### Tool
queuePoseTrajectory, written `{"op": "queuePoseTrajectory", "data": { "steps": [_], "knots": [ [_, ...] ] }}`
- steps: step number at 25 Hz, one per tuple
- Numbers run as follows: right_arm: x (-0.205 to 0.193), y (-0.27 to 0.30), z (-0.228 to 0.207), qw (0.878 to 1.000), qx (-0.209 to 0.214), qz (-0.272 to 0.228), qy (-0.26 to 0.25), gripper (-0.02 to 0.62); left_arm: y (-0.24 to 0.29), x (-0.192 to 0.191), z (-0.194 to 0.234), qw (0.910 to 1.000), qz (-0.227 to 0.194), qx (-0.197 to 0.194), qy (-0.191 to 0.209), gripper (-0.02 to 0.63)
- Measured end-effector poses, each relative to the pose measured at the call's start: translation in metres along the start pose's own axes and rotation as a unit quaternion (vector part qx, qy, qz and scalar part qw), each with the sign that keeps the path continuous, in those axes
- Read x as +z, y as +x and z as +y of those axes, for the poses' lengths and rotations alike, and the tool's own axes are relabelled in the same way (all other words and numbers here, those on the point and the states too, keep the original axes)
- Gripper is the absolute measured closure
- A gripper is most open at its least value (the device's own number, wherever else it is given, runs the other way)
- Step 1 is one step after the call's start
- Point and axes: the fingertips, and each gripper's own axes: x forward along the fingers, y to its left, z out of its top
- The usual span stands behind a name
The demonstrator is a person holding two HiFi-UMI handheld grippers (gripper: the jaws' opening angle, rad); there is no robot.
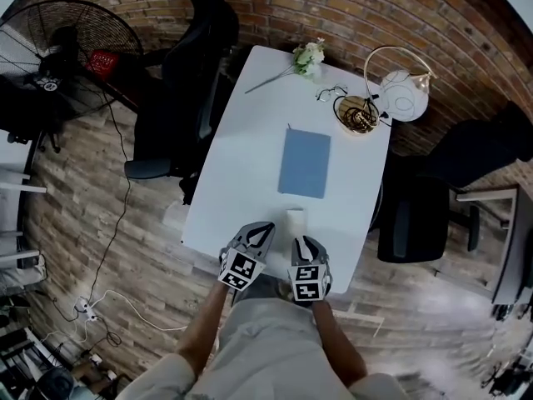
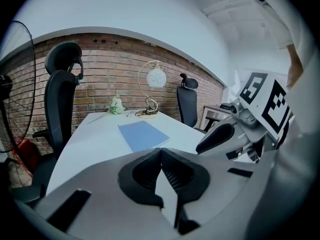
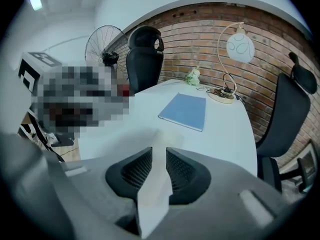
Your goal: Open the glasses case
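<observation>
Black and wire-caged, a fan point(image 1: 71, 36) stands at the far left. A black office chair point(image 1: 196, 65) is drawn up to the left side of the white table point(image 1: 241, 157). A blue notebook point(image 1: 305, 163) lies flat in the middle of the table. At the far end are a sprig of pale flowers point(image 1: 308, 55), a pair of glasses point(image 1: 331, 94), a gold dish point(image 1: 358, 115) and a white globe lamp point(image 1: 404, 97).

At the near edge the left claw point(image 1: 260, 228) points onto the table, its jaws together with nothing between them. Just to its right, the small white glasses case point(image 1: 296, 217) sits between the notebook and the table's near edge. The right claw point(image 1: 305, 245) is directly behind the case. Its jaws are a narrow way apart and press on nothing, and the case shows pale just beyond their tips. A second black chair point(image 1: 416, 215) stands off the table's right side.
</observation>
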Motion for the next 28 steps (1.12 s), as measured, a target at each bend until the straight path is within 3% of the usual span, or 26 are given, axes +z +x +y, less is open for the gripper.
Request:
{"op": "queuePoseTrajectory", "data": {
  "steps": [13, 23, 28],
  "knots": [
    [-0.015, 0.018, 0.011, 0.999, -0.013, 0.032, 0.009, 0.341, 0.005, -0.015, -0.001, 0.9999, 0.006, -0.015, 0.003, 0.603],
    [-0.029, 0.038, 0.015, 0.997, -0.030, 0.069, 0.003, 0.237, 0.001, -0.021, 0.004, 1.0000, 0.006, -0.006, 0.001, 0.603],
    [-0.038, 0.045, 0.016, 0.996, -0.031, 0.087, 0.007, 0.229, 0.001, -0.026, 0.005, 1.0000, 0.006, -0.001, -0.001, 0.603]
  ]
}}
